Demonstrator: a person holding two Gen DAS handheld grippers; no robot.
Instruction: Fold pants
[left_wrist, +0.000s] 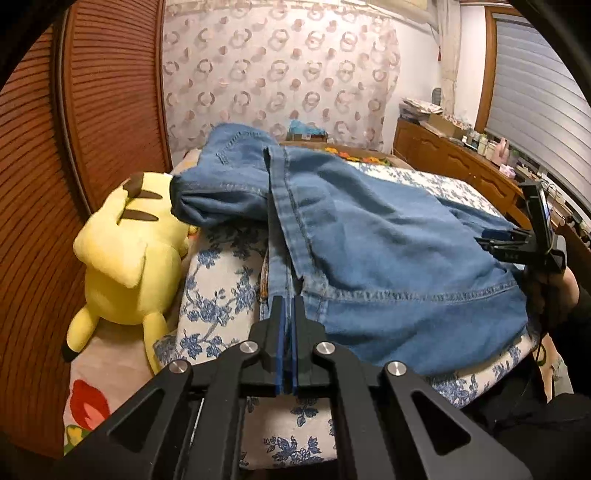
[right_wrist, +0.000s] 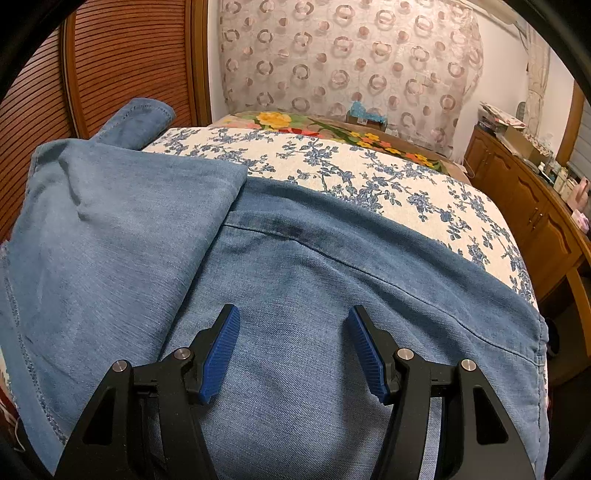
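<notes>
Blue-padded left gripper (left_wrist: 289, 306) is clamping shut on an edge of the denim pants (left_wrist: 388, 251), pads pinching fabric w/ no gap. Right gripper (right_wrist: 293, 345) is hanging open just over the pants, nothing between its jaws. Pants are lying across the floral bedspread (right_wrist: 369, 173). Only the left view is showing the yellow plush toy (left_wrist: 129, 258) beside the pants & the right hand (left_wrist: 554, 291) holding its gripper.

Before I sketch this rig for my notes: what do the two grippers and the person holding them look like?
Both grippers are black plastic linkages with round silver pivot bolts and ribbed blue pads. The left gripper has flat black fingers; the right gripper has pointed ones. A thin cable hangs below the right hand, whose sleeve is dark.
</notes>
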